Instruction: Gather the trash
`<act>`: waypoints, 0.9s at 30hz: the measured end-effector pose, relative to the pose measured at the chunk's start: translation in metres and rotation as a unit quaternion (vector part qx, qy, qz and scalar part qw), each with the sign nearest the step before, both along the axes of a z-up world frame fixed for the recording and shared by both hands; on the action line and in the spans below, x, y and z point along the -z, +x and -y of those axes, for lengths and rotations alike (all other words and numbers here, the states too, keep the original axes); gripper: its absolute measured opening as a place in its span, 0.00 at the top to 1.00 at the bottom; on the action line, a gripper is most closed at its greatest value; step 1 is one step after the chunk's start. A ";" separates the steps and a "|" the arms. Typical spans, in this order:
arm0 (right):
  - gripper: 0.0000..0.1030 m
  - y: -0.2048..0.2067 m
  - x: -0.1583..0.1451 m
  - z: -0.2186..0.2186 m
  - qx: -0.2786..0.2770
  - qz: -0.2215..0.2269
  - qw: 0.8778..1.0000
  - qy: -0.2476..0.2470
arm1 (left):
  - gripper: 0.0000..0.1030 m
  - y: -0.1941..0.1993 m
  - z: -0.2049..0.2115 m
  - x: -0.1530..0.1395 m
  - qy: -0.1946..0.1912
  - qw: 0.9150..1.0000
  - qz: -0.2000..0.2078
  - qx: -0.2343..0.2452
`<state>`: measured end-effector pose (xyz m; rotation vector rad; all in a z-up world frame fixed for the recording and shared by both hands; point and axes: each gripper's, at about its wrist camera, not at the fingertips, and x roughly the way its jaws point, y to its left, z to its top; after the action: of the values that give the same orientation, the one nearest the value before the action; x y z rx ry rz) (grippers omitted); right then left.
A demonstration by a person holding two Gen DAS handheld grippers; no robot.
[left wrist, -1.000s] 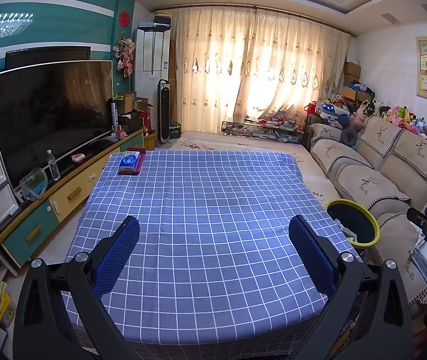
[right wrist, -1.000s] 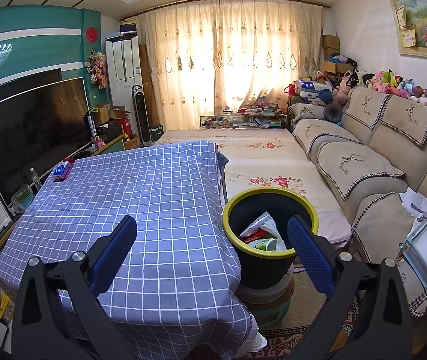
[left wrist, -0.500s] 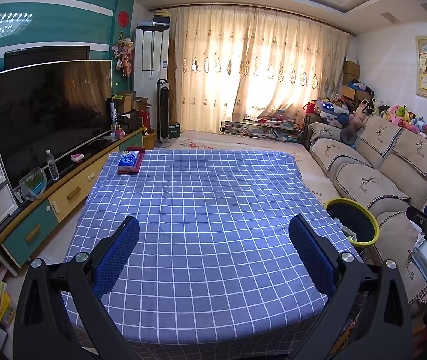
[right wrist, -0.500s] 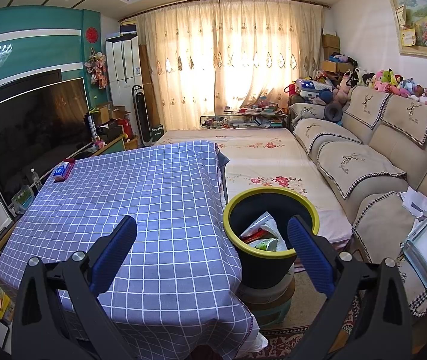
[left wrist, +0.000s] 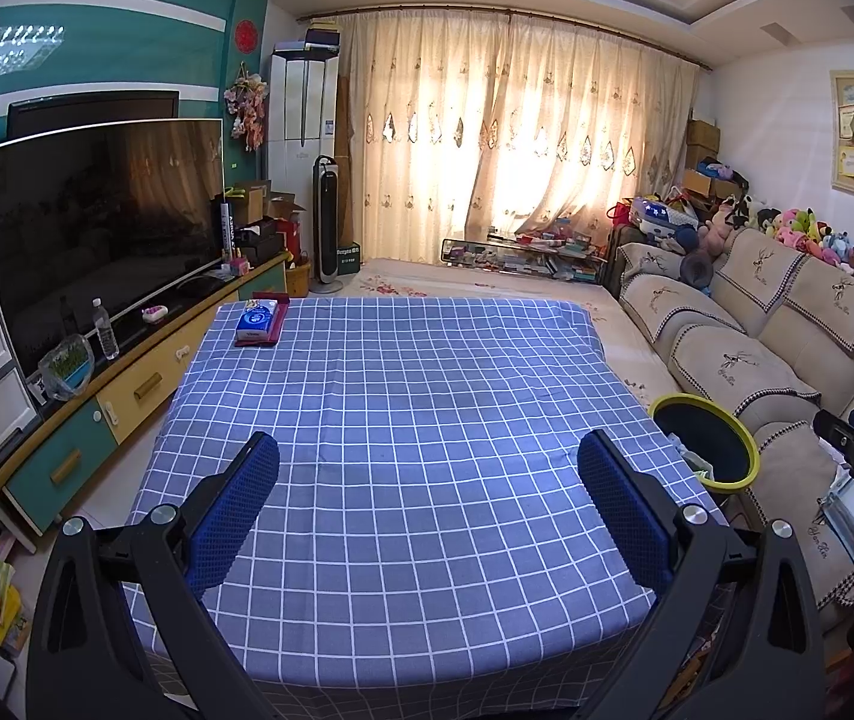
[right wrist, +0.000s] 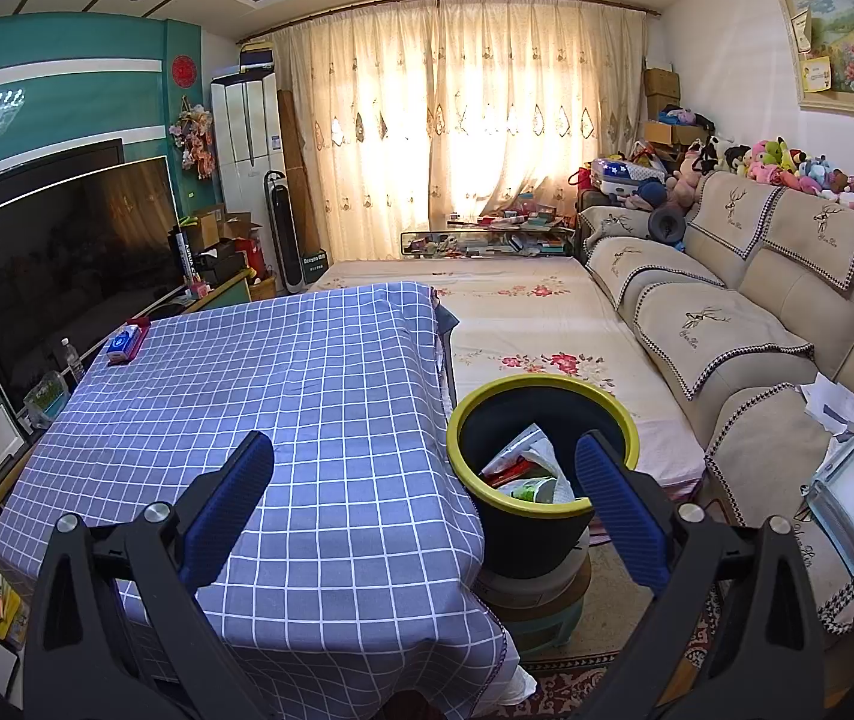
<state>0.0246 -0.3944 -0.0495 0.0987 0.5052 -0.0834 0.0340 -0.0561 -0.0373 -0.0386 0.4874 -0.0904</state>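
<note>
A black bin with a yellow rim point(right wrist: 541, 450) stands on a stool at the table's right side and holds wrappers and crumpled paper point(right wrist: 526, 474). My right gripper point(right wrist: 424, 468) hangs open over the table's right edge, its right finger in front of the bin. In the left wrist view the same bin point(left wrist: 704, 441) shows at the right. My left gripper point(left wrist: 427, 468) is open above the near part of the blue checked tablecloth point(left wrist: 403, 420), with nothing between its fingers. A blue tissue pack on a red box point(left wrist: 259, 321) lies at the table's far left corner.
A TV point(left wrist: 97, 228) on a low cabinet runs along the left wall. A beige sofa point(right wrist: 727, 312) with plush toys lines the right wall. A floral mat point(right wrist: 517, 306) lies between table and sofa. A cluttered glass table point(left wrist: 523, 252) stands under the curtains.
</note>
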 end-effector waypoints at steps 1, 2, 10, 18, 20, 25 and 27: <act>0.07 0.000 0.000 0.000 0.000 0.000 1.000 0.000 | 0.05 0.000 0.000 0.000 0.000 1.000 0.000 0.000; 0.07 0.000 0.000 0.000 0.000 0.000 1.000 0.000 | 0.05 0.000 0.000 0.001 0.001 1.000 0.000 0.001; 0.07 0.000 0.000 -0.001 0.000 -0.001 1.000 0.000 | 0.05 0.001 0.001 0.002 0.000 1.000 -0.001 0.002; 0.07 0.000 0.000 -0.001 0.000 -0.001 1.000 0.000 | 0.05 0.001 0.001 0.002 0.000 1.000 -0.001 0.002; 0.07 0.000 0.000 -0.001 0.000 -0.001 1.000 0.001 | 0.05 0.001 0.001 0.002 0.000 1.000 -0.001 0.002; 0.07 -0.001 0.000 -0.002 -0.001 -0.003 1.000 0.001 | 0.05 0.001 0.001 0.003 0.000 1.000 -0.002 0.002; 0.07 -0.001 0.000 -0.003 -0.001 -0.003 1.000 0.001 | 0.05 0.002 0.000 0.003 0.000 1.000 -0.002 0.002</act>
<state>0.0234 -0.3913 -0.0496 0.0997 0.5112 -0.0819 0.0356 -0.0565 -0.0402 -0.0378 0.4918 -0.0946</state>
